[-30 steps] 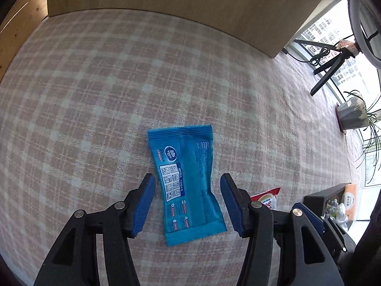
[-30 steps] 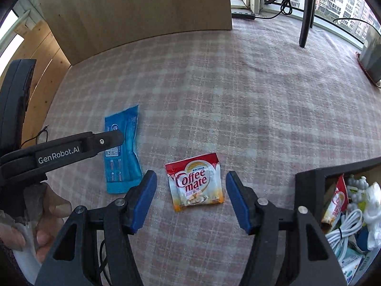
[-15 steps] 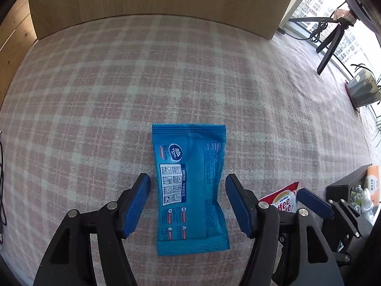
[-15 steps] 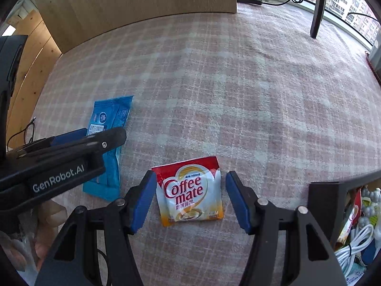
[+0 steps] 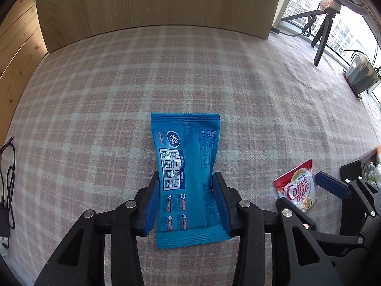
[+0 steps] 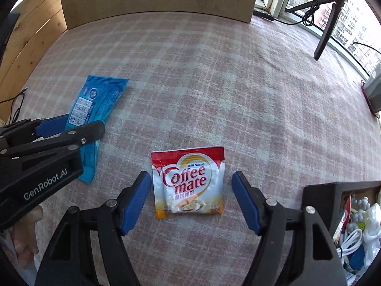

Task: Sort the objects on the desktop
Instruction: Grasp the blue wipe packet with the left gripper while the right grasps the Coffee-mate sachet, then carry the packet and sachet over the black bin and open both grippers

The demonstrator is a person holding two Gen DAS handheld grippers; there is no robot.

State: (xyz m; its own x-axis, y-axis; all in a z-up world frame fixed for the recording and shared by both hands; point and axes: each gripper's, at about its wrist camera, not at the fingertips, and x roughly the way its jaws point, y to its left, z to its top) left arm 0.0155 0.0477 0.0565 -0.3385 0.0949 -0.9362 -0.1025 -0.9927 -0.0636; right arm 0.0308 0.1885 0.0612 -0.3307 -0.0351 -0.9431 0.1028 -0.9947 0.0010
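Observation:
A blue wipes packet (image 5: pixel 187 174) lies flat on the plaid tablecloth (image 5: pixel 166 76). My left gripper (image 5: pixel 187 186) has closed on its near half, both blue pads touching its long edges. The packet also shows in the right wrist view (image 6: pixel 95 109), with the left gripper (image 6: pixel 71 128) on it. A red and white Coffee mate sachet (image 6: pixel 189 183) lies flat between the pads of my right gripper (image 6: pixel 191 183), which is open and apart from it. The sachet (image 5: pixel 297 188) also shows at the right of the left wrist view, with a right gripper pad (image 5: pixel 332 187) beside it.
A black box (image 6: pixel 333 197) at the near right holds white cables, packets and small items. A wooden panel (image 5: pixel 154 4) stands at the table's far edge. A black tripod (image 5: pixel 321 33) and a potted plant (image 5: pixel 362 74) stand by the window. A black cable (image 5: pixel 9 186) lies at the left edge.
My left gripper has moved forward over the blue packet and closed its pads on the sides. My right gripper has moved in so that the Coffee mate sachet lies between its open pads.

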